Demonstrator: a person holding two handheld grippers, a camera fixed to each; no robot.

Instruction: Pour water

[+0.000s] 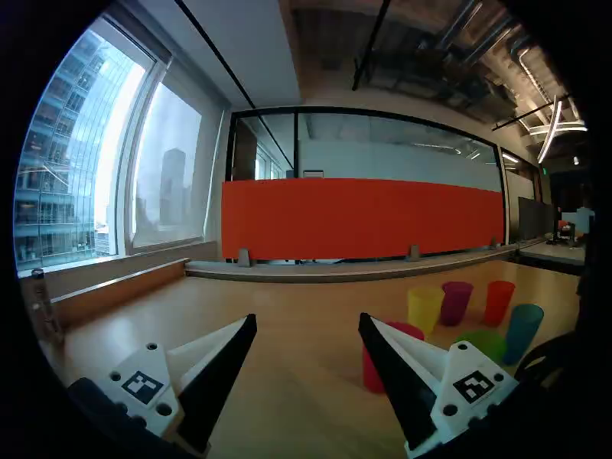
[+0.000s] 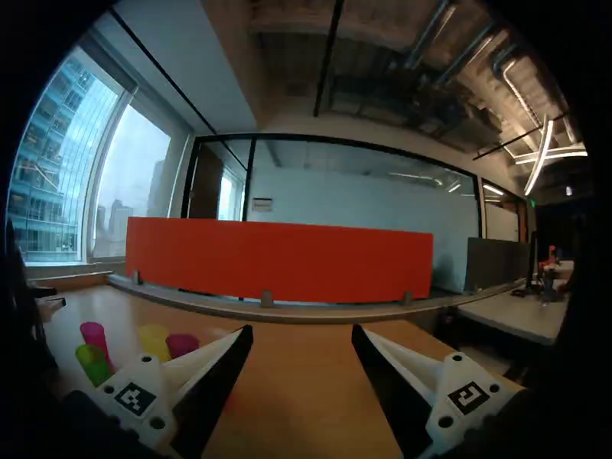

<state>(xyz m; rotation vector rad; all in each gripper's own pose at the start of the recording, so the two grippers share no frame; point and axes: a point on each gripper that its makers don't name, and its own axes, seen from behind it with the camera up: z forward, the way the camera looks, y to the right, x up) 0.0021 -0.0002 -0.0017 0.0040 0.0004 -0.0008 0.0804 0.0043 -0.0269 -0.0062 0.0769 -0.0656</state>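
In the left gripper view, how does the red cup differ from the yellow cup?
The red cup stands nearest the left tool; the yellow cup stands farther back, beside the purple cup. One tool finger hides part of the red cup; the yellow cup stands clear of it. Both are upright on the table.

Office | orange desk divider [image 1: 359,218] | glass partition wall [image 2: 344,206] | high-rise windows [image 1: 84,176]
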